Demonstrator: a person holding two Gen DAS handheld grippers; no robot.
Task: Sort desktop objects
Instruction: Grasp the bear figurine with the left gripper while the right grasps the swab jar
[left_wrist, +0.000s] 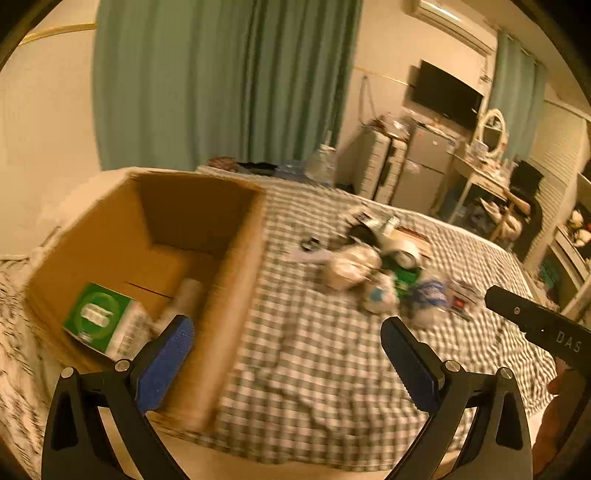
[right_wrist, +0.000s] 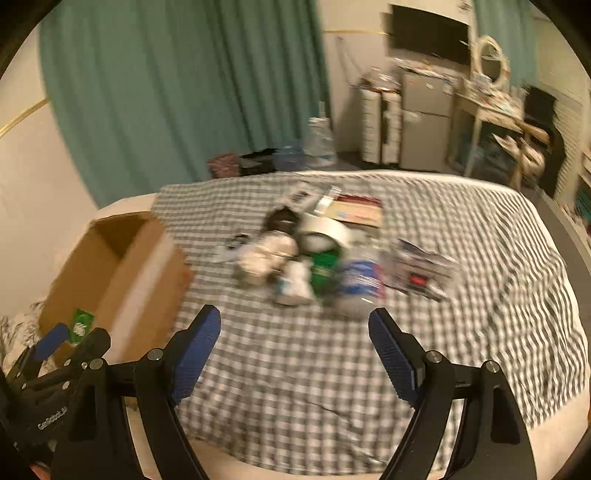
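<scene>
An open cardboard box (left_wrist: 236, 258) stands on the left of a checked cloth (left_wrist: 314, 350); it also shows in the right wrist view (right_wrist: 147, 266). Inside lie a green-and-white carton (left_wrist: 99, 317) and a pale tube (left_wrist: 184, 299). A blurred pile of small objects (left_wrist: 376, 266) lies mid-cloth, with a roll of tape (right_wrist: 325, 230), a green packet (right_wrist: 325, 266) and a blue-and-white item (right_wrist: 360, 278). My left gripper (left_wrist: 286, 328) is open and empty by the box's near wall. My right gripper (right_wrist: 293, 325) is open and empty, short of the pile.
The cloth covers a bed-like surface (right_wrist: 517, 258). Green curtains (right_wrist: 184, 92) hang behind. A small fridge (right_wrist: 424, 118), drawers (right_wrist: 373, 125), a dressing table with mirror (right_wrist: 491, 62) and a wall TV (right_wrist: 428, 33) stand at the back right. A flat book (right_wrist: 358, 212) lies behind the pile.
</scene>
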